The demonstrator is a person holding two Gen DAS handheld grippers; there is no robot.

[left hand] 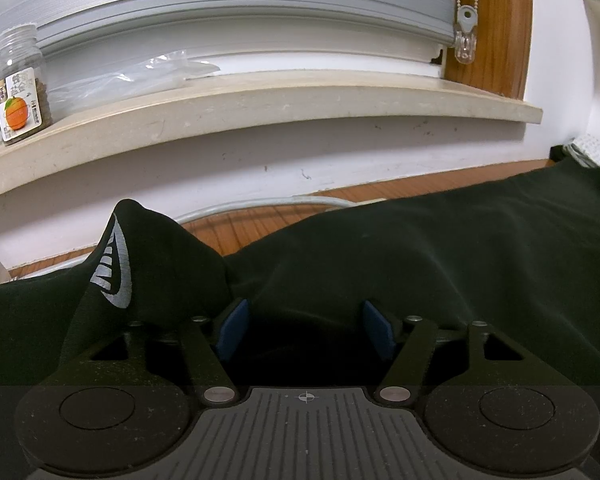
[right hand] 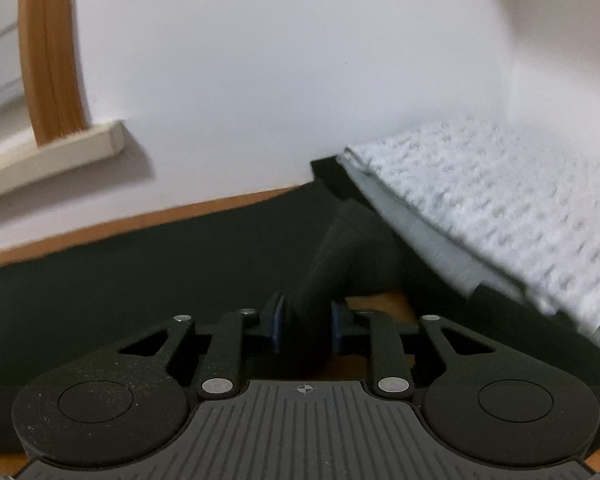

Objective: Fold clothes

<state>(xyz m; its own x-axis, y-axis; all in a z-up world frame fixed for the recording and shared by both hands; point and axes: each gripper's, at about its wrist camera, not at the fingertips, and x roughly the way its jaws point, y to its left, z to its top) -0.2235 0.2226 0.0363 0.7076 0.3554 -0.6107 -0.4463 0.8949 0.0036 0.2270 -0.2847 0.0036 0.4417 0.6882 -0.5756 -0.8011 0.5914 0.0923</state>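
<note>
A dark green garment [left hand: 420, 248] lies rumpled across the wooden desk [left hand: 236, 228], filling the lower half of both views, with a white printed logo [left hand: 114, 276] on a raised peak at lower left. The left gripper [left hand: 306, 326] holds its fingers wide over the cloth. The right gripper [right hand: 306, 326] has its fingers narrow, pinching a raised fold of the same fabric, beside a white knitted cloth [right hand: 500, 200] at right.
</note>
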